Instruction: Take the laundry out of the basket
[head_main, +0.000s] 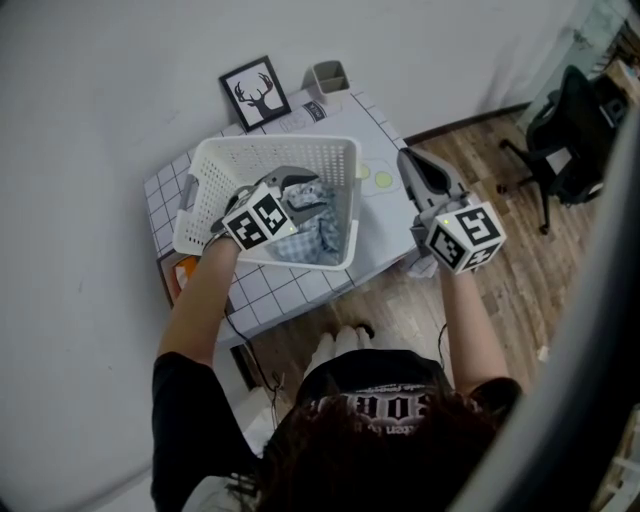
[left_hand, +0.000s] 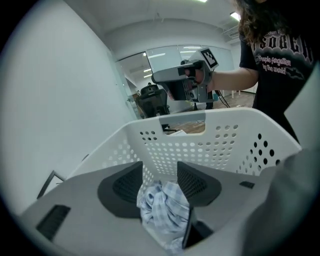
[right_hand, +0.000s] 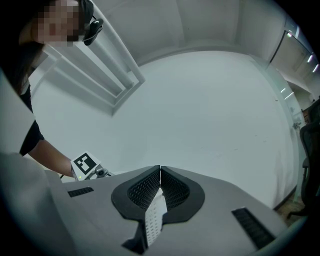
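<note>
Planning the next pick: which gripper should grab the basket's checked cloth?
Left. The left gripper is inside the basket, jaws apart around the checked cloth; the right gripper is shut, outside it.

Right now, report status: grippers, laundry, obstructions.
Left gripper open, blue checked cloth between its fingers, inside basket. Right gripper shut on white dotted cloth, beside basket. Nothing blocking.

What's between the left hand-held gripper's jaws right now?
A crumpled blue-and-white checked cloth, inside the white laundry basket; the left gripper view shows it.
</note>
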